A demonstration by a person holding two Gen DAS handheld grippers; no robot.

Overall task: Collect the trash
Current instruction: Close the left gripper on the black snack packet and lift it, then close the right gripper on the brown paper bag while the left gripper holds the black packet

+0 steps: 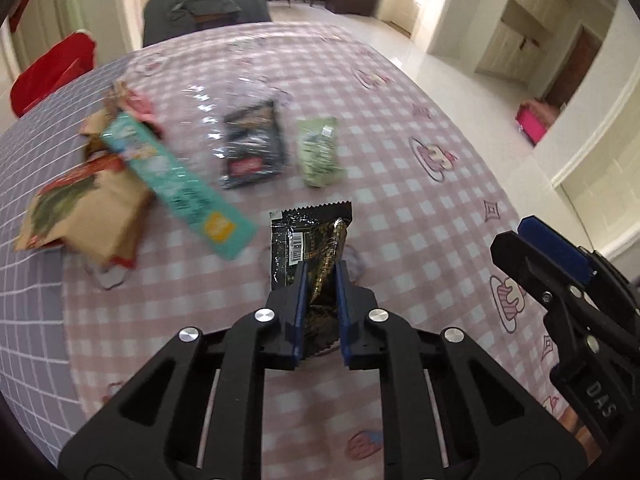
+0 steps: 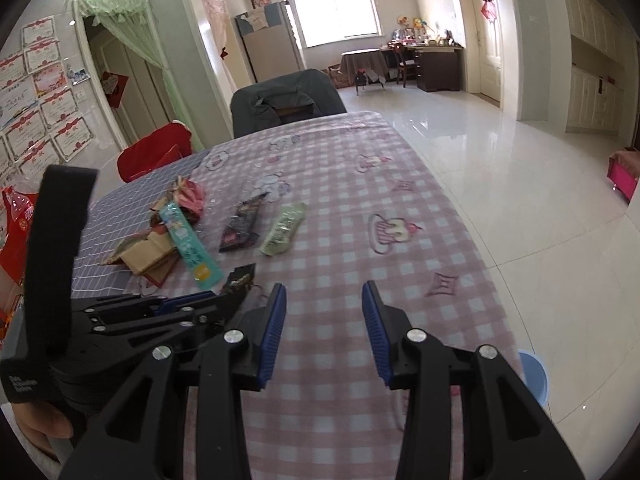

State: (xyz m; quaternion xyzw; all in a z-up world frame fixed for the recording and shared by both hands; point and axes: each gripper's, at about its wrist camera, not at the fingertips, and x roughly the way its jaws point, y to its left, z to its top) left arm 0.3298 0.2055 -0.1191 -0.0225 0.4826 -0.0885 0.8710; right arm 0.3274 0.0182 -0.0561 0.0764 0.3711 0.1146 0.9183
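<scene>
The left tool [image 1: 322,276] is clamping a black wrapper [image 1: 310,236] with gold print and a white barcode, its serrated top edge pointing away from the tool above the pink checked surface [image 1: 420,200]. Ahead and to the left of that tool, a brown paper packet [image 1: 86,212] is lying under a long teal box [image 1: 176,184]; straight ahead a dark sachet [image 1: 254,144] with a red label is sitting just beside a pale green sachet [image 1: 320,150]. The right tool [image 2: 324,320] is hanging open and empty over the surface, its blue pads well apart. Its view is showing the wrapper only as a crumpled tip [image 2: 240,278] past the left tool [image 2: 224,300], plus a blue bucket [image 2: 534,376] on the floor to the right. The letters "DAS" are showing on the right tool [image 1: 532,248] in the left view; packet writing is too blurred to read.
</scene>
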